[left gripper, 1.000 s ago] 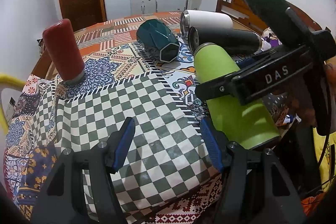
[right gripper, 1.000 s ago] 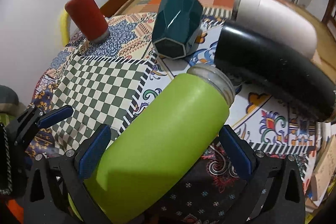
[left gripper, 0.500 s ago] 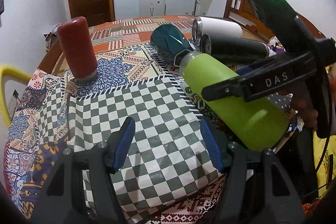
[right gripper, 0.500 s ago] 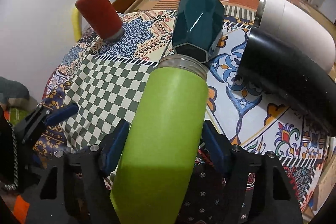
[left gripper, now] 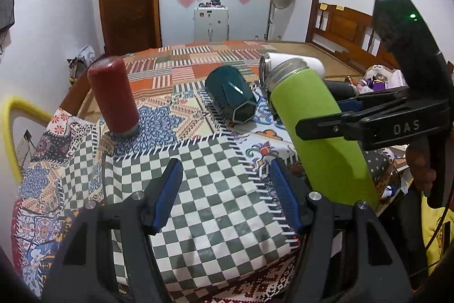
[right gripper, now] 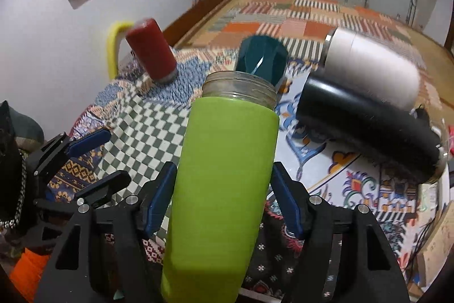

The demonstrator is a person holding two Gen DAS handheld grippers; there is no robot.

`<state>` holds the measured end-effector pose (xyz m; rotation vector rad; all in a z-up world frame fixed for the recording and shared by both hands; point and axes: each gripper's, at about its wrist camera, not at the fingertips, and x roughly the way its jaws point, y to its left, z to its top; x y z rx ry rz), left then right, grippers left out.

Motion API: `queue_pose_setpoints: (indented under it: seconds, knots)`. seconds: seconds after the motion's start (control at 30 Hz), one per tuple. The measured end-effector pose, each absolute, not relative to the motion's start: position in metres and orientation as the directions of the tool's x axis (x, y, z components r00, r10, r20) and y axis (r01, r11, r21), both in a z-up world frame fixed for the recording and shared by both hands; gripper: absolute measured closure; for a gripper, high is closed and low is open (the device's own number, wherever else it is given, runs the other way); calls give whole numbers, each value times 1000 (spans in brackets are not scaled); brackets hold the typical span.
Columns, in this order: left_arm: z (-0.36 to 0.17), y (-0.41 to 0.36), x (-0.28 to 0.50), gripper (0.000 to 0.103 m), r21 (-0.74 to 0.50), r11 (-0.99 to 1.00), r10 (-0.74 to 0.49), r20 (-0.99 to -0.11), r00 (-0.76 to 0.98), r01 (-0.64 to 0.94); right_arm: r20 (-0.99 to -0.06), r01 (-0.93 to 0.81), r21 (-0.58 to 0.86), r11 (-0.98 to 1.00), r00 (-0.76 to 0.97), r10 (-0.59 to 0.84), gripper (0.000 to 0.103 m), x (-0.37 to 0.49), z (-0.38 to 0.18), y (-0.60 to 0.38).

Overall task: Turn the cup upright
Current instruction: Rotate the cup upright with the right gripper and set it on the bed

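Observation:
My right gripper [right gripper: 224, 200] is shut on a lime green cup [right gripper: 224, 178] and holds it off the table, tilted with its glass mouth pointing up and away. The same cup [left gripper: 317, 132] shows at the right of the left wrist view, clamped by the right gripper [left gripper: 326, 125]. My left gripper [left gripper: 227, 195] is open and empty above the checkered cloth [left gripper: 204, 189]. It also shows at the left edge of the right wrist view [right gripper: 85, 161].
A red cup [left gripper: 113, 97] stands mouth down at the left. A dark teal faceted cup [left gripper: 231, 98], a white cup [right gripper: 371, 70] and a black cup [right gripper: 366, 127] lie on their sides behind. A wooden bed frame [left gripper: 340, 30] is at the right.
The right gripper closed on the green cup, lifted it off the table and swung its mouth upward. The left gripper stayed open and tilted up slightly.

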<state>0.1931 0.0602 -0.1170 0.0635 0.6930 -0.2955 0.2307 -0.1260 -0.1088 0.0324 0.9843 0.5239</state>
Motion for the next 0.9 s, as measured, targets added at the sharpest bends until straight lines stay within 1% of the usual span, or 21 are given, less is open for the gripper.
queue_pose_setpoints:
  seconds: [0.33, 0.43, 0.53, 0.63, 0.77, 0.9]
  knots:
    - [-107, 50, 190, 38, -21, 956, -244, -612, 752, 293, -680, -412, 187, 892, 600, 421, 42, 217, -79, -141]
    - [-105, 50, 192, 34, -24, 957, -243, -601, 761, 288, -657, -413, 141, 900, 641, 397, 42, 214, -75, -139]
    - [-103, 49, 192, 33, -23, 958, -243, -592, 769, 285, -639, -414, 132, 901, 659, 396, 43, 216, -73, -137]
    - [-102, 49, 193, 29, -20, 959, -239, -585, 775, 281, -622, -413, 129, 902, 675, 398, 43, 216, -72, -138]
    - [-101, 50, 191, 22, -15, 960, -237, -571, 786, 279, -615, -425, 115, 898, 680, 400, 43, 215, -73, -137]
    - [-101, 50, 188, 18, 1, 961, -228, -561, 796, 276, -623, -437, 99, 894, 673, 399, 43, 211, -78, -136]
